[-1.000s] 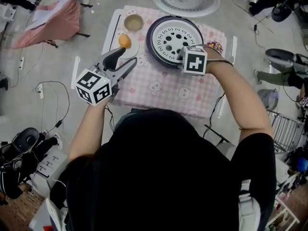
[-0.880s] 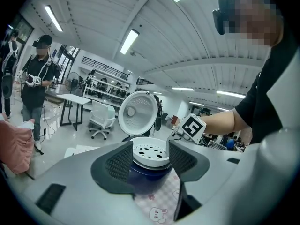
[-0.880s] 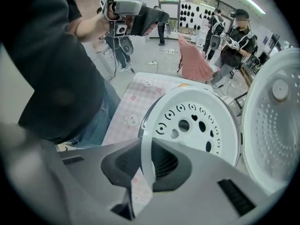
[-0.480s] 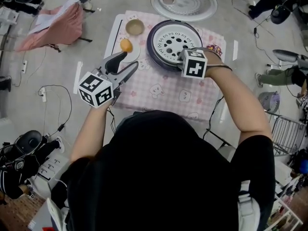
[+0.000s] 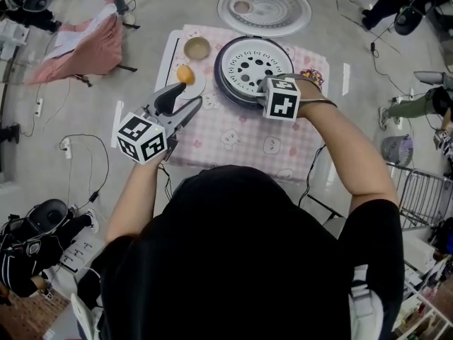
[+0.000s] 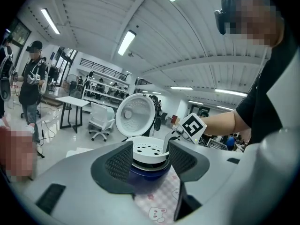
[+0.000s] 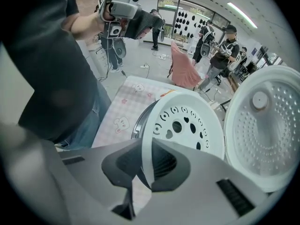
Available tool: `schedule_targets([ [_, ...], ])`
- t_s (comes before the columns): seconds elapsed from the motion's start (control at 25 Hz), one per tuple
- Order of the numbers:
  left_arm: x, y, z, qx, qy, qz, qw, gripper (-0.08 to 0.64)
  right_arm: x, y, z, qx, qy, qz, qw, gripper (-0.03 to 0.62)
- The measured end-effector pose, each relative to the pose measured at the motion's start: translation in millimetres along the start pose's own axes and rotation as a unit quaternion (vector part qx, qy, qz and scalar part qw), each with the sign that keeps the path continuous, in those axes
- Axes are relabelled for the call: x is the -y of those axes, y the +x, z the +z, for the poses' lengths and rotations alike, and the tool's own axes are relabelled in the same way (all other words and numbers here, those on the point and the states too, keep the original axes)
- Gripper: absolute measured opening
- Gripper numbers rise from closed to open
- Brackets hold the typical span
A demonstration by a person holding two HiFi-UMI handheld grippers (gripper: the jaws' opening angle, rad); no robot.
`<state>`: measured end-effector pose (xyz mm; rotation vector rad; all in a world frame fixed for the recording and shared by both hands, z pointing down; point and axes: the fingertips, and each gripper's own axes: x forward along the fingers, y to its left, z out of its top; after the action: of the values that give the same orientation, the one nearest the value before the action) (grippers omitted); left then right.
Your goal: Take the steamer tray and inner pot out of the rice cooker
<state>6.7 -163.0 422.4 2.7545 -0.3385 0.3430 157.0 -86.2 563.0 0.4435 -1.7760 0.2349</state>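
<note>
One white steamer tray (image 5: pixel 253 61) sits in the open rice cooker (image 5: pixel 221 78), its near rim pinched by the right gripper (image 7: pixel 147 165), whose jaws have just been closing on it. The lift looks ready to begin; the left gripper (image 5: pixel 182 99) hovers wide and empty.

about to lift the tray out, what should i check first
1. Lid open: ok, tipped back behind the cooker.
2. Right claw on the tray: ok; its jaws have just been closing and now pinch the rim.
3. Left claw free to help: ok, open and empty, off to the side.
4. Tray lifts freely: cannot tell.
5. Bowl out of the way: ok, it sits beside the cooker.
</note>
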Motion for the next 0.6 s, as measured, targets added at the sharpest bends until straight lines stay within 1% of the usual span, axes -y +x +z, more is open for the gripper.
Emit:
schedule_targets([
  [0.32,4.4,-2.8,3.1,0.002,0.01,-0.001,0.9999,0.258,2.7,-12.6,4.3,0.004,0.0,-0.022,1.0,0.035],
  [0.6,14.2,0.6,12.3,0.01,0.001,-0.017,0.9998,0.258,2.2,-28.3,-5.7,-0.002,0.009,-0.039,0.999,0.035],
])
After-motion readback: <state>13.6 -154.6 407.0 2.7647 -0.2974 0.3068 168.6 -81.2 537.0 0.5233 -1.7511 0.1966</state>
